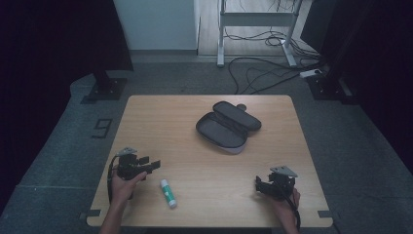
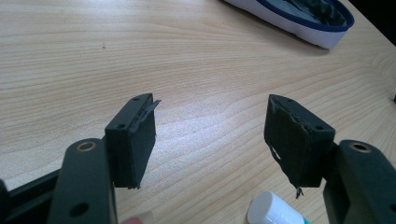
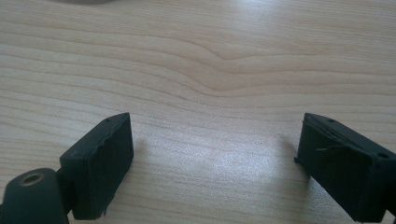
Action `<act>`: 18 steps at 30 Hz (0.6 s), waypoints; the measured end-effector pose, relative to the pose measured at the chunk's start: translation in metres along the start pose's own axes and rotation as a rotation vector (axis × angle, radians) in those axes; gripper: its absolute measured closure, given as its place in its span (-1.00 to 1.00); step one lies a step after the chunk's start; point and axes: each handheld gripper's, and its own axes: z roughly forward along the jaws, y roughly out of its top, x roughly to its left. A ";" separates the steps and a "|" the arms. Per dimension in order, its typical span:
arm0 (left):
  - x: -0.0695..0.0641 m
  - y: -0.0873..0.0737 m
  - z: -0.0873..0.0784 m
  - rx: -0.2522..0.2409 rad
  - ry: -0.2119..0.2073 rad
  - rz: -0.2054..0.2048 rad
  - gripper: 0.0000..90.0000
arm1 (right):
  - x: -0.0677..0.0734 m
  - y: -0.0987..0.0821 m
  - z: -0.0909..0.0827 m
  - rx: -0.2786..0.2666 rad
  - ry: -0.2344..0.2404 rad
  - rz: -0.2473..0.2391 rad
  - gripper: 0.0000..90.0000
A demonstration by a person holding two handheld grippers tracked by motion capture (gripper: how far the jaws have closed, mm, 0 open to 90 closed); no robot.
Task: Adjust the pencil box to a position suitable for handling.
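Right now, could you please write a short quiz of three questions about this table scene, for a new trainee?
1. True or false: the pencil case lies open on the table.
2. Which gripper is nearer to the glue stick?
A) the left gripper
B) the right gripper
3. Fill in the word: in both gripper views the jaws stand apart with nothing between them, so both grippers are ____.

Key:
1. True. Its two halves are spread apart and the dark lining shows.
2. A. The glue stick lies just beside the left gripper, near the table's front edge.
3. open
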 end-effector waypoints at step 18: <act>0.000 0.000 -0.001 -0.005 -0.001 -0.003 -0.24 | 0.000 0.000 0.000 -0.002 0.000 0.001 -0.76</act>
